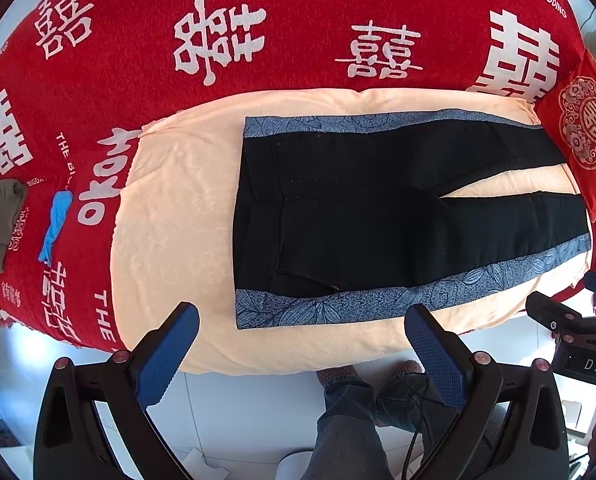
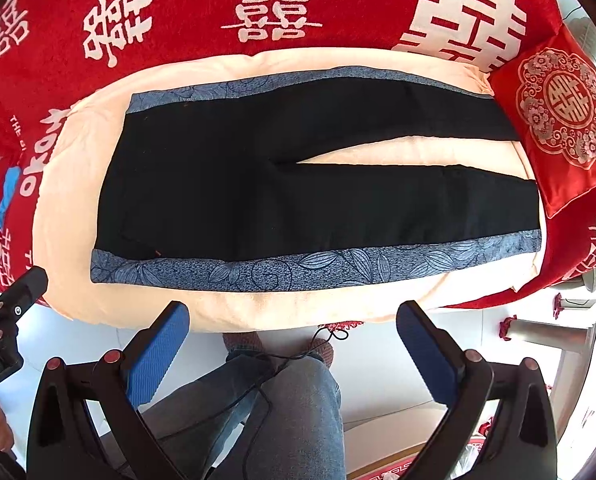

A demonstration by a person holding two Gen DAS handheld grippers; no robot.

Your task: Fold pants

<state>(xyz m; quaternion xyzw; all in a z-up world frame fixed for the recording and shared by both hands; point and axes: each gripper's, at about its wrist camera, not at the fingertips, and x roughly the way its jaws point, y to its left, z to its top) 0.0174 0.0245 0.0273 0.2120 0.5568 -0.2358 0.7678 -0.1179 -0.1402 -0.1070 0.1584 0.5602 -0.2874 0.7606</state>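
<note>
Both hand-held grippers, left and right, hover spread wide, pinching nothing. Black pants with blue floral side stripes lie flat on a cream towel.

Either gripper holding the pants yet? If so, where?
Nothing held. Left gripper and right gripper are both open, off the near edge of the cream blanket; pants lie flat, untouched.

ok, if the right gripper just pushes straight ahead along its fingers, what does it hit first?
Probably the cream blanket at the bed's near edge, then the blue floral side stripe of the pants just beyond. The right gripper is open, holding nothing; nothing else sits between. Its height above the bed is unclear.
</note>
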